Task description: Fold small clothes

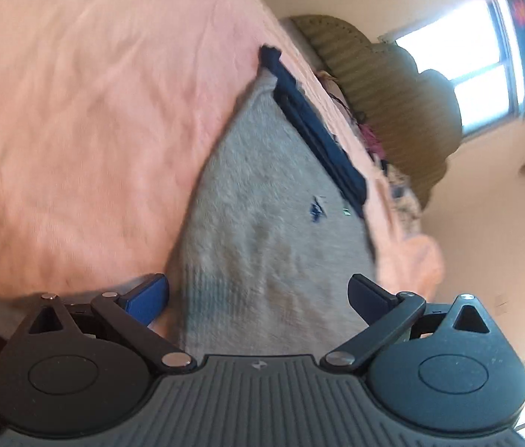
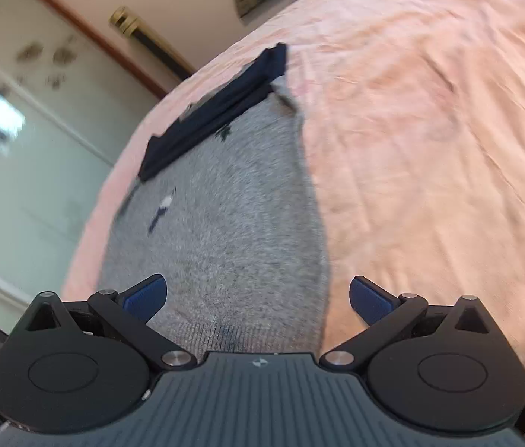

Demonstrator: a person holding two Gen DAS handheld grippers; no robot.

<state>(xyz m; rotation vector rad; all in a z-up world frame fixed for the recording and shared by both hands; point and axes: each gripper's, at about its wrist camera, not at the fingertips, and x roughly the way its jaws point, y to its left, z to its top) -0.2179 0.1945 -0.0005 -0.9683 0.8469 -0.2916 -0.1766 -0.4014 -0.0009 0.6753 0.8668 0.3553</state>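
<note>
A small grey knit garment [image 1: 262, 231] with a dark navy band [image 1: 314, 130] along its far edge lies flat on a pink bedsheet [image 1: 76, 111]. My left gripper [image 1: 258, 294] stands open over the garment's near ribbed hem, blue pads spread wide with nothing between them. In the right wrist view the same grey garment [image 2: 225, 216] and its navy band [image 2: 218, 108] stretch away from me. My right gripper [image 2: 258, 294] is open too, hovering at the near hem, with its right finger over the pink sheet [image 2: 430, 149].
An olive ribbed pillow [image 1: 385, 100] and some patterned fabric sit at the bed's far end, below a bright window [image 1: 460, 70]. Glass wardrobe doors [image 2: 20, 149] with a wooden frame stand beside the bed's left edge in the right wrist view.
</note>
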